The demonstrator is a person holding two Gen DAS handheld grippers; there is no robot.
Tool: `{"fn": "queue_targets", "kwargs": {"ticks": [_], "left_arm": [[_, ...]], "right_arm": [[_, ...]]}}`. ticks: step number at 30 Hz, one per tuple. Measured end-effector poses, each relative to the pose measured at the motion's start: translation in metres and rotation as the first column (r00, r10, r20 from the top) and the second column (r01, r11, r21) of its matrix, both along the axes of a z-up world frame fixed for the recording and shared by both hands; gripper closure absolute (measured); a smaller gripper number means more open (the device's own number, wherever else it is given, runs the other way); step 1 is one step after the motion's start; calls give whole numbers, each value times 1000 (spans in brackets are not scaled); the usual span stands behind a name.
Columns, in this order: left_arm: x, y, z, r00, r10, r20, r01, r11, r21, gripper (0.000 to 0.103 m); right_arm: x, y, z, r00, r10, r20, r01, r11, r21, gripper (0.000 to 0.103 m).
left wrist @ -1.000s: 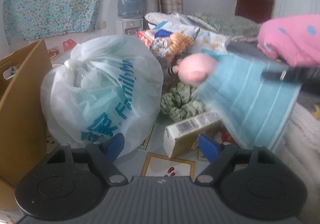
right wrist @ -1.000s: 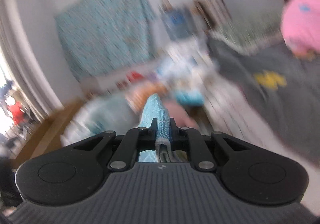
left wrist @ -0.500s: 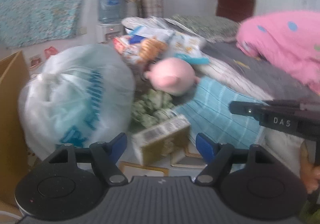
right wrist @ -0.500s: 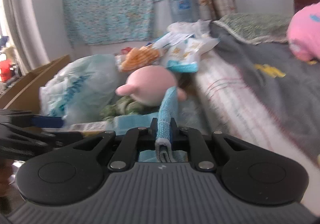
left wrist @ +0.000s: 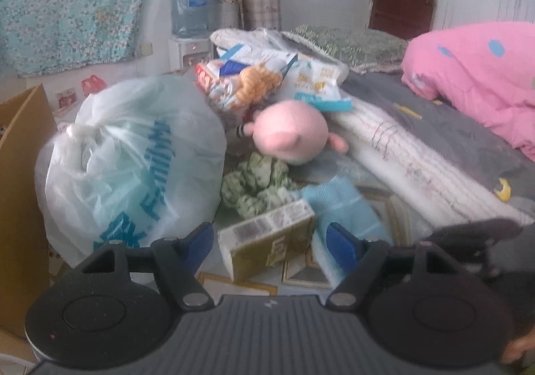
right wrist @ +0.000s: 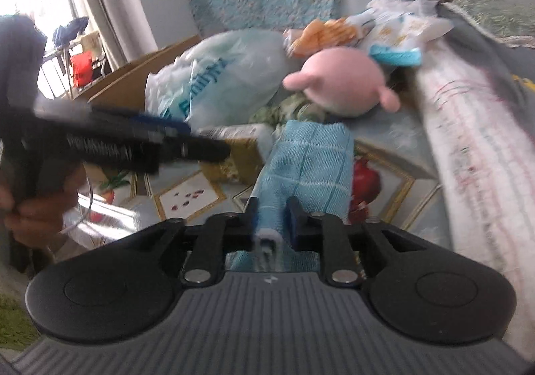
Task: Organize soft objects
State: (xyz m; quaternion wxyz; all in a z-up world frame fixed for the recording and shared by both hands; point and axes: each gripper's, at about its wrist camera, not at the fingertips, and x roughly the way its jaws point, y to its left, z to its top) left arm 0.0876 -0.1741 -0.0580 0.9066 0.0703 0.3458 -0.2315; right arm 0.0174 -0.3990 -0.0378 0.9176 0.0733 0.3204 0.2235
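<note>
My right gripper is shut on a light blue towel, whose free end lies on the patterned floor; the towel also shows in the left wrist view. My left gripper is open and empty above a yellow carton. A pink plush toy lies behind, also in the right wrist view. A green patterned cloth is bunched between the plush and the carton. The left gripper's body shows at the left of the right wrist view.
A tied white plastic bag stands at the left beside a cardboard box. Snack packets pile behind the plush. A mattress with grey cover and pink quilt runs along the right.
The right gripper has lowered the blue towel from the air down to the floor by the carton. The left gripper has shifted slightly and stays open.
</note>
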Motion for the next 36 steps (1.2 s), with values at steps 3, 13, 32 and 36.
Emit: {"fn": "queue_targets", "kwargs": {"ticks": [3, 13, 32, 36], "left_arm": [[1, -8, 3, 1000, -25, 10, 25, 1000, 7, 27], [2, -26, -3, 997, -70, 14, 69, 996, 49, 27], [-10, -6, -2, 999, -50, 13, 49, 998, 38, 27], [-10, 4, 4, 1000, -20, 23, 20, 1000, 8, 27]], "right_arm": [[0, 2, -1, 1000, 22, -1, -22, 999, 32, 57], [-6, 6, -2, 998, 69, -3, -68, 993, 101, 19], [8, -25, -17, 992, 87, -93, -43, 913, 405, 1], [10, -32, -21, 989, 84, -118, -20, 885, 465, 1]]}}
